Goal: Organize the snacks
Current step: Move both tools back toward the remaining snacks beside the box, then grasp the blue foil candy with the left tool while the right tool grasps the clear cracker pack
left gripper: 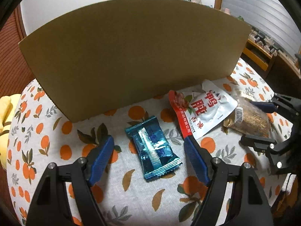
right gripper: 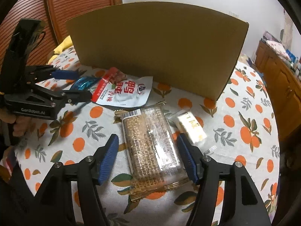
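Observation:
A blue foil snack packet point(left gripper: 154, 148) lies flat on the orange-print tablecloth point(left gripper: 47, 141). My left gripper point(left gripper: 149, 139) stands open astride it, with a gap on each side. To its right lie a white and red pouch point(left gripper: 205, 111) and a clear pack of grain bars point(right gripper: 152, 146). My right gripper point(right gripper: 147, 136) is open around the grain pack, its left pad clear of the wrapper and its right pad close against the edge. A small yellow and white packet point(right gripper: 191, 128) lies just right of that. A tall cardboard box point(left gripper: 131, 56) stands behind all the snacks.
The box wall point(right gripper: 160, 47) blocks the far side of the table. A yellow cloth point(left gripper: 5, 116) lies at the table's left edge. A wooden cabinet point(right gripper: 282, 86) stands to the right and a slatted wooden door point(right gripper: 75, 9) at the back left.

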